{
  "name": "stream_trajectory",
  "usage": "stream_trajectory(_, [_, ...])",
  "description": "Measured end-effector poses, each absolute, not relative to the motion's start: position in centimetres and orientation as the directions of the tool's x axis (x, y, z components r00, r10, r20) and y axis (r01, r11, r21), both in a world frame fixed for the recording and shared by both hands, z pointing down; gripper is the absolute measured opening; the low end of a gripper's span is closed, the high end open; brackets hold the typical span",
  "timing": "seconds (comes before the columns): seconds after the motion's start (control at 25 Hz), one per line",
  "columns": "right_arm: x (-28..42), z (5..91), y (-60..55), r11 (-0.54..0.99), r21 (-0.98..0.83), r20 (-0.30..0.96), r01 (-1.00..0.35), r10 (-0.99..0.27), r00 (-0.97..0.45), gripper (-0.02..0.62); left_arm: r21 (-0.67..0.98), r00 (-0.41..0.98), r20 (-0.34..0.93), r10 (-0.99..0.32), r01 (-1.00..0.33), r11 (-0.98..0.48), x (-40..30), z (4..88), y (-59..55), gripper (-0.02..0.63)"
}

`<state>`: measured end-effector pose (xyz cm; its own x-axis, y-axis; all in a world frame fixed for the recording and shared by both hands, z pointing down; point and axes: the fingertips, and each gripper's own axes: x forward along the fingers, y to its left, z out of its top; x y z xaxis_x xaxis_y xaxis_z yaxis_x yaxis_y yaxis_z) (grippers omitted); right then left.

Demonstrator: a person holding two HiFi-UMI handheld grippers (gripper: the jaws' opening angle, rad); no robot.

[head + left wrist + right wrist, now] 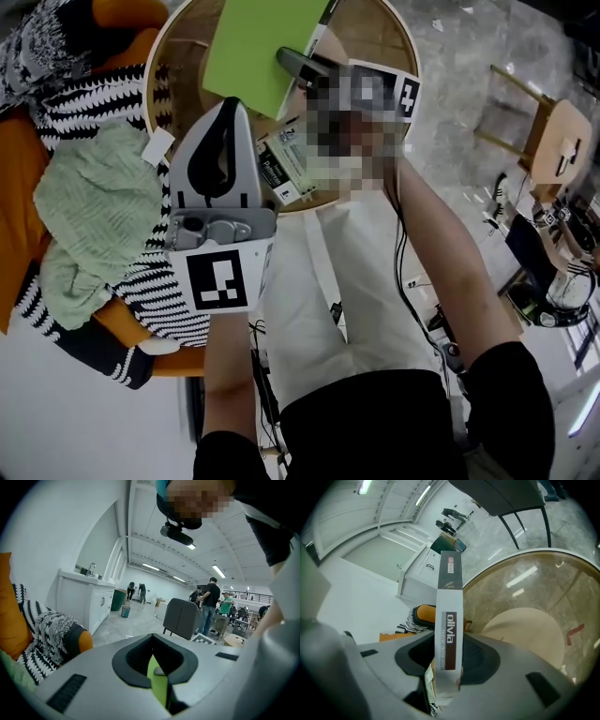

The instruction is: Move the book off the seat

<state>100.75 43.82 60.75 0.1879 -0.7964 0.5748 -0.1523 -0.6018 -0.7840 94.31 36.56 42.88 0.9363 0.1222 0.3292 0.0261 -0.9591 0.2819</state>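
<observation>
Both the left gripper (158, 679) and right gripper (448, 667) are clamped on the green book (261, 47).

Viewed from above, the left forearm (230, 375) rises bare from 6 o'clock. Its left gripper (226, 105) aims at 12 o'clock with the marker cube (217, 281) nearest the body, and its jaws are drawn together on the near edge of the green book (258, 47). The right arm (450, 272), bare below a dark sleeve (506, 394), reaches from 5 o'clock toward 12. The right gripper (298, 62) points toward 9 o'clock, its jaws partway apart and clamped on the book's spine.
</observation>
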Motion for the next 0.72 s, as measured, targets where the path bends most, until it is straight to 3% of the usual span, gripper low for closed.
stream_trajectory(0.72, [101.6,63.6,45.1,-0.715,-0.682,0.691,-0.156,-0.699,0.182,0.193,0.279,0.934,0.345,0.093,-0.007,-0.960,94.2,43.5,36.5,0.009])
